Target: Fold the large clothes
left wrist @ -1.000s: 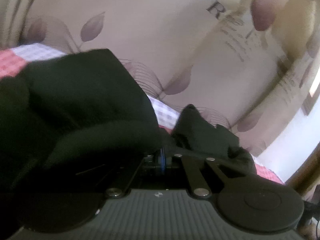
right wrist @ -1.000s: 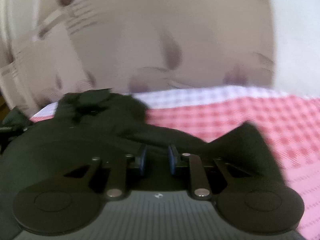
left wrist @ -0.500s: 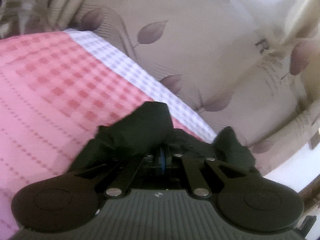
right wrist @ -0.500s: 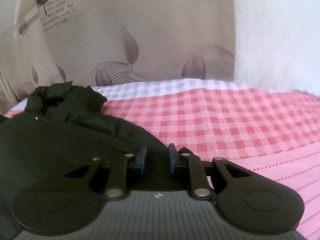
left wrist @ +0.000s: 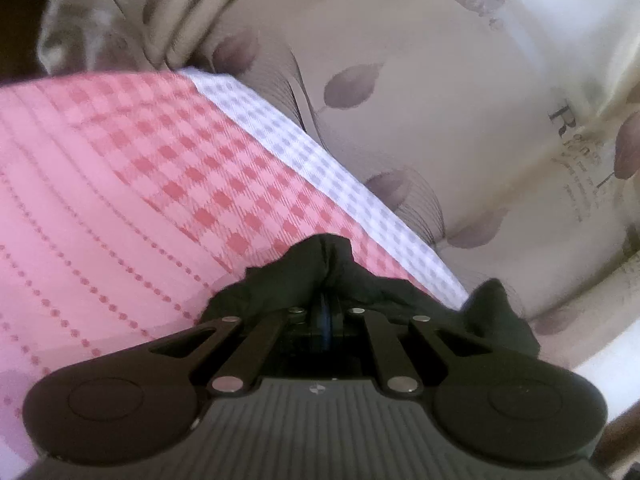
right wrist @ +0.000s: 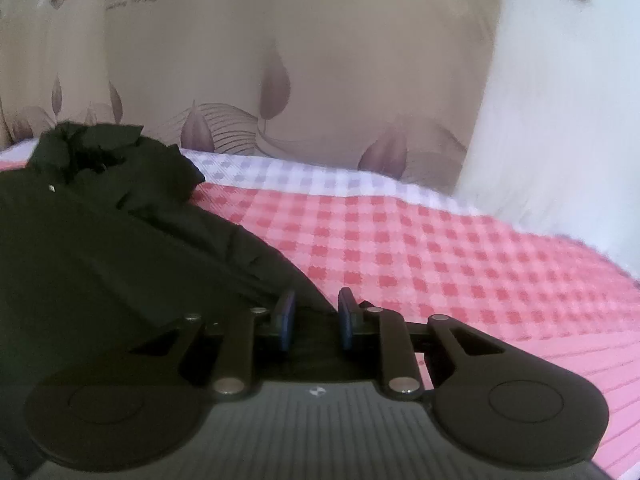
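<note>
rumpled black garment (right wrist: 120,232): left jaws clamped on it, right jaws just easing apart.

The garment (right wrist: 120,240) lies on the bed (right wrist: 440,248), bunched at its far edge, just before the curtain (right wrist: 300,60).

Pink checked bedsheet (left wrist: 120,184), leaf-print curtain (right wrist: 280,40)
</note>
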The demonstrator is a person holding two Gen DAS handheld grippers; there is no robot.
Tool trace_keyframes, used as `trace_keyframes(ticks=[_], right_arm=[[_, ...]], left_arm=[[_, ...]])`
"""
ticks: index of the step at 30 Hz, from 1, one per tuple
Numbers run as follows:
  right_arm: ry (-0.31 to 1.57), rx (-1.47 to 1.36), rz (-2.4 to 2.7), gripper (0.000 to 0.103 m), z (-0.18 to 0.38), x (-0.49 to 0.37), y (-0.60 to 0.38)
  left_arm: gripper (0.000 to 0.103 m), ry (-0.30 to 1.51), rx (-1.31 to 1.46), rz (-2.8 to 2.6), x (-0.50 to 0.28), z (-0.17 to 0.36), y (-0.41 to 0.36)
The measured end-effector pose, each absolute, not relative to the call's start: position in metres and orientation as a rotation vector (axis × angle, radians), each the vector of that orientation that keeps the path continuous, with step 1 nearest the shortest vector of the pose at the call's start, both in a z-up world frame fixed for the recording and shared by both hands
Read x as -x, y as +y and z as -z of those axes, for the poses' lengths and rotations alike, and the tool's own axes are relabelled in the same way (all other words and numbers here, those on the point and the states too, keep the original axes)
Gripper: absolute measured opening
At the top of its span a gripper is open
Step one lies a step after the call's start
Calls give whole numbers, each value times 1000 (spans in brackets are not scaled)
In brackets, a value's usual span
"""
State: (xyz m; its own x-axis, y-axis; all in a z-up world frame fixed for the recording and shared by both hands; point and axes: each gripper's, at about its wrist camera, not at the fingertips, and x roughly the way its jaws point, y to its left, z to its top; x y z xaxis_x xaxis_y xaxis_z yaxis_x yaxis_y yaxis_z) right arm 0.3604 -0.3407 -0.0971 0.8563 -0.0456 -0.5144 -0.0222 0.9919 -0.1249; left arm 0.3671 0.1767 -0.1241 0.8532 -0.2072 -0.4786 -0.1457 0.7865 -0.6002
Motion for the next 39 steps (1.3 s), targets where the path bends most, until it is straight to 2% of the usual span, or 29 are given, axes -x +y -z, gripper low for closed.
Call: trace_keyframes(ticks=[4, 6, 7, 8, 9, 10, 11, 12, 13, 14, 15, 16, 22, 25, 29, 33, 36, 38, 39], right_arm=[[552, 121, 11, 23, 94, -359, -342], [581, 110, -8, 23, 88, -358, -346], [593, 110, -4, 23, 82, -355, -347], [587, 103, 13, 25, 75, -349, -346], [545, 91, 32, 27, 63, -337, -344], [486, 78, 31, 30, 53, -322, -342], [427, 64, 5, 36, 41, -306, -338], [387, 52, -43, 57, 32, -289, -334], [355, 38, -107, 87, 25, -270, -327], [331, 27, -151, 97, 22, -255, -322], [290, 7, -213, 103, 23, -234, -316], [267, -7, -260, 103, 25, -221, -312], [285, 22, -345, 103, 56, -183, -285], [312, 11, -344, 103, 67, -189, -278], [357, -15, -327, 103, 77, -206, -278], [386, -26, -314, 103, 92, -213, -275], [377, -30, -313, 103, 94, -211, -275], [379, -45, -321, 103, 95, -212, -278], [381, -55, -326, 103, 96, -212, -279]], left_arm=[[11, 506, 844, -120, -351, 129, 201], [13, 539, 901, -195, -348, 131, 213], [18, 527, 917, -183, -345, 129, 218], [31, 533, 915, -161, -345, 126, 221], [35, 541, 889, -124, -344, 120, 223], [43, 544, 844, -89, -344, 112, 223], [55, 543, 795, -35, -343, 103, 223], [63, 547, 759, 17, -343, 97, 224], [79, 559, 715, 81, -343, 89, 226], [92, 568, 687, 126, -342, 83, 229], [97, 580, 666, 166, -342, 79, 231], [100, 598, 642, 208, -343, 76, 236], [101, 670, 587, 363, -346, 89, 249], [95, 719, 607, 515, -353, 104, 245], [95, 783, 554, 629, -371, 120, 232], [92, 768, 616, 745, -390, 128, 238], [80, 827, 580, 848, -403, 129, 241], [63, 853, 592, 864, -408, 133, 248], [60, 861, 603, 869, -409, 136, 250]])
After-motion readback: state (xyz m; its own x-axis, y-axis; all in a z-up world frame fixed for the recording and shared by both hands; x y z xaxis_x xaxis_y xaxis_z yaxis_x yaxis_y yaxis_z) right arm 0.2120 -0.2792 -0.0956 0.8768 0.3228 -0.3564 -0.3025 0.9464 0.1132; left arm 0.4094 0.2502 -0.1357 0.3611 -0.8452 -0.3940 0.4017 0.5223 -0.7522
